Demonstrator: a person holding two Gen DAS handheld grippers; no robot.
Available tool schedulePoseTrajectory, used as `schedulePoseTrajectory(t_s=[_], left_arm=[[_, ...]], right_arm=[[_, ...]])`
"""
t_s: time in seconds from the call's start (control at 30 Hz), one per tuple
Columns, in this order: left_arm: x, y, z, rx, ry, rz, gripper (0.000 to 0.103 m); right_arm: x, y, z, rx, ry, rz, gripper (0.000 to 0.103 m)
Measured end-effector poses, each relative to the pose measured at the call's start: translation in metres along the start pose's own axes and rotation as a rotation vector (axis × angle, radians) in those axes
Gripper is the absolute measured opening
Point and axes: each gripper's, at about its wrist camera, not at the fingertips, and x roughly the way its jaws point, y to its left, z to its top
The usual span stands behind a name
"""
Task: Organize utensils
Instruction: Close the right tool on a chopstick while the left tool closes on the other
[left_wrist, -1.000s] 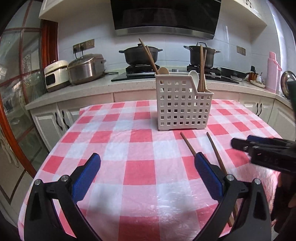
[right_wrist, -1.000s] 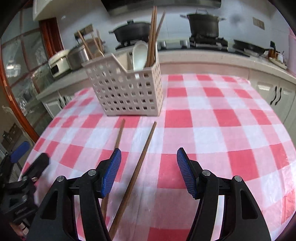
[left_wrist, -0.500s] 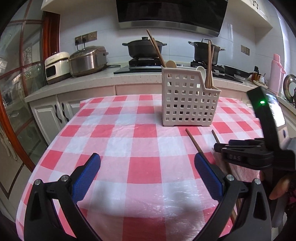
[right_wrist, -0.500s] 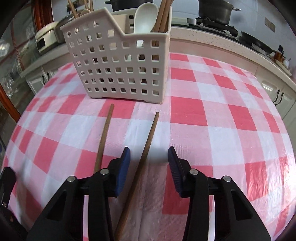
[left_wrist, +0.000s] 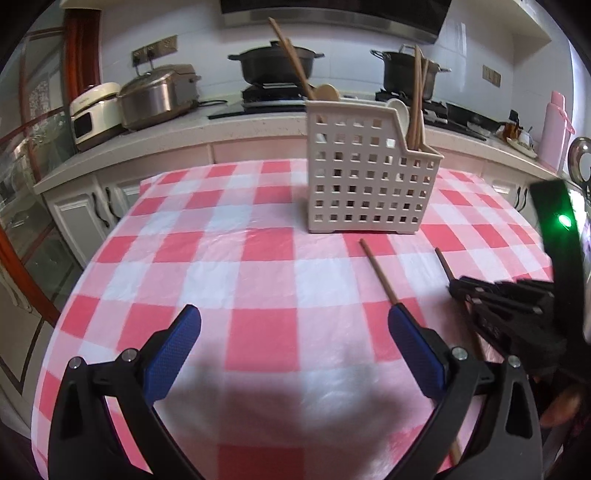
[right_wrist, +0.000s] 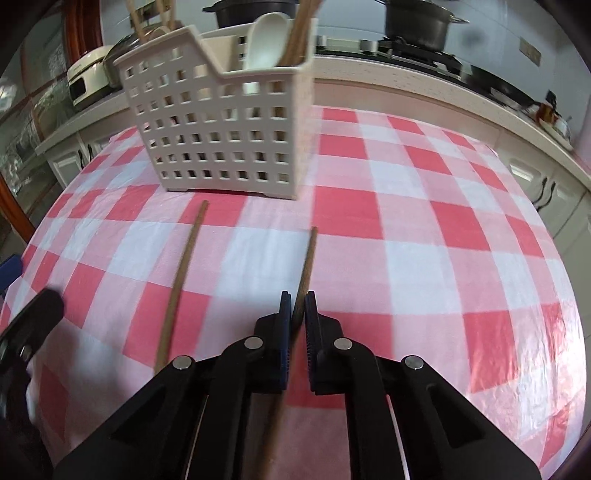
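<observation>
Two chopsticks lie on the checked desk (right_wrist: 424, 229) just in front of the basket (right_wrist: 221, 122), well apart from each other, tips toward it. The right chopstick (right_wrist: 308, 254) is now pinched between the pads of the right hand-held gripper (right_wrist: 297, 325), whose jaws have just been closing onto it; it looks to be still flat on the cloth. The left chopstick (right_wrist: 184, 266) lies free beside it. The left hand-held gripper (left_wrist: 291, 347) hovers wide and empty over the desk. The step in hand is picking up the right chopstick. Next it likely needs lifting, tipping upright and lowering into the basket compartment that already holds chopsticks and a spoon (right_wrist: 264, 40).
</observation>
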Motion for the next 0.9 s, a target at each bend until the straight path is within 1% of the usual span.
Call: schedulePoseTrajectory(t_s=[0.1, 0.17, 0.23, 0.27, 0.33, 0.37, 0.4, 0.43, 0.47, 0.5, 0.57, 0.6, 0.67, 0.7, 0.77, 0.9], left_arm=[[0.018, -0.011, 0.014, -0.002, 0.057, -0.021, 0.097], [0.031, -0.02, 0.022, -0.007, 0.1, -0.055, 0.087], [0.048, -0.033, 0.029, -0.012, 0.157, -0.096, 0.073], [0.054, -0.039, 0.031, -0.01, 0.173, -0.102, 0.069], [0.069, -0.052, 0.035, 0.002, 0.203, -0.084, 0.058], [0.076, -0.057, 0.036, 0.004, 0.216, -0.076, 0.055], [0.081, -0.06, 0.036, 0.004, 0.226, -0.075, 0.049], [0.087, -0.064, 0.037, 0.007, 0.243, -0.072, 0.04], [0.093, -0.068, 0.036, 0.015, 0.261, -0.07, 0.037], [0.096, -0.071, 0.035, 0.024, 0.271, -0.067, 0.033], [0.096, -0.079, 0.034, 0.066, 0.254, -0.037, 0.03], [0.095, -0.081, 0.033, 0.074, 0.253, -0.037, 0.026], [0.095, -0.083, 0.033, 0.084, 0.254, -0.049, 0.018], [0.094, -0.084, 0.032, 0.094, 0.252, -0.048, 0.008], [0.092, -0.085, 0.031, 0.114, 0.247, -0.053, 0.008], [0.089, -0.071, 0.029, 0.064, 0.244, -0.106, 0.006]], right_arm=[[-0.004, -0.015, -0.004, 0.029, -0.004, 0.009, 0.007], [-0.006, -0.025, -0.006, 0.048, -0.005, 0.015, 0.007], [-0.007, -0.032, -0.008, 0.06, -0.007, 0.023, 0.007], [-0.008, -0.034, -0.009, 0.064, -0.007, 0.026, 0.007], [-0.009, -0.038, -0.01, 0.069, -0.005, 0.035, 0.007], [-0.009, -0.04, -0.01, 0.07, -0.005, 0.04, 0.007], [-0.009, -0.042, -0.01, 0.071, -0.004, 0.044, 0.007], [-0.009, -0.042, -0.011, 0.071, -0.004, 0.047, 0.007], [-0.009, -0.043, -0.011, 0.068, -0.004, 0.049, 0.007], [-0.009, -0.043, -0.011, 0.065, -0.005, 0.05, 0.007], [-0.009, -0.043, -0.011, 0.062, -0.005, 0.05, 0.007], [-0.009, -0.042, -0.011, 0.058, -0.005, 0.047, 0.007], [-0.009, -0.04, -0.011, 0.043, -0.005, 0.035, 0.008], [-0.009, -0.038, -0.011, 0.034, -0.005, 0.027, 0.007], [-0.009, -0.036, -0.011, 0.023, -0.006, 0.018, 0.007], [-0.01, -0.038, -0.011, 0.036, -0.013, 0.042, 0.007]])
